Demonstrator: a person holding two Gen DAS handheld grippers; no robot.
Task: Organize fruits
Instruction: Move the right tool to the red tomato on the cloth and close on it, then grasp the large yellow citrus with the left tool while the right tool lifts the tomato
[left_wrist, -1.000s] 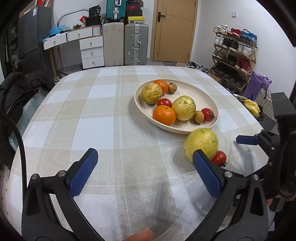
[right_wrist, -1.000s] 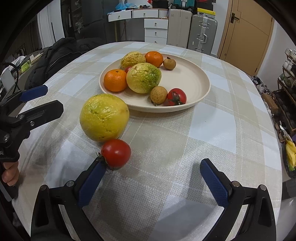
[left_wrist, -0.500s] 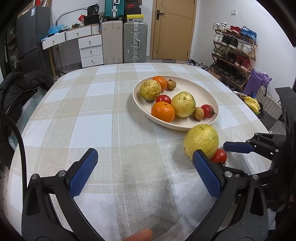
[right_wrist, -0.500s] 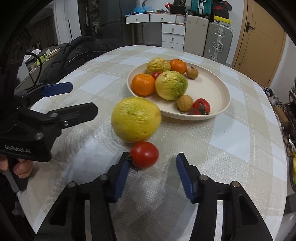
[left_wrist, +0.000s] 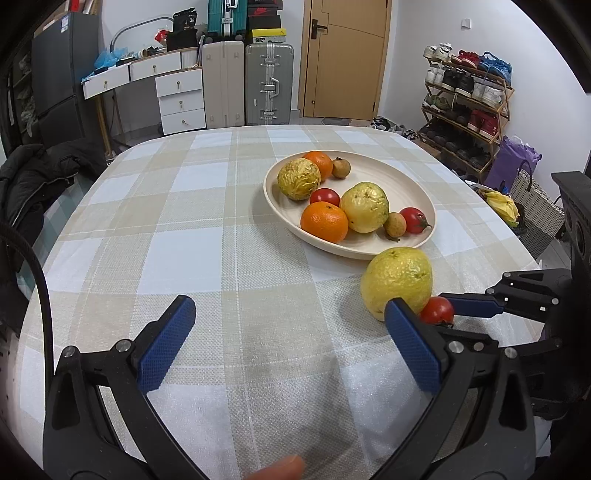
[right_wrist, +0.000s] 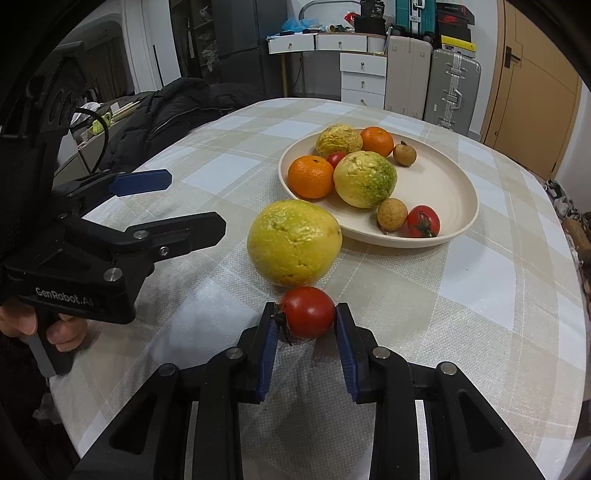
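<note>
The right gripper (right_wrist: 306, 325) has just been closing its jaws, and its blue ribbed pads (right_wrist: 269, 343) now press on either side of a small round red tomato (right_wrist: 309, 312) that sits on the beige-and-white checked tablecloth (right_wrist: 461, 295). The tomato lies just in front of a large bumpy yellow citrus fruit (right_wrist: 293, 242), touching or nearly touching it, and that fruit rests on the cloth just beside the rim of a wide cream-coloured shallow plate (right_wrist: 458, 173). The right gripper tilts steeply down toward the cloth.

The left gripper (left_wrist: 291, 343) has its jaws spread wide with only bare cloth between them. It slopes down toward the table, off to the left of the yellow fruit. In the right wrist view, a person's hand (right_wrist: 44, 326) grasps its handle.
</note>
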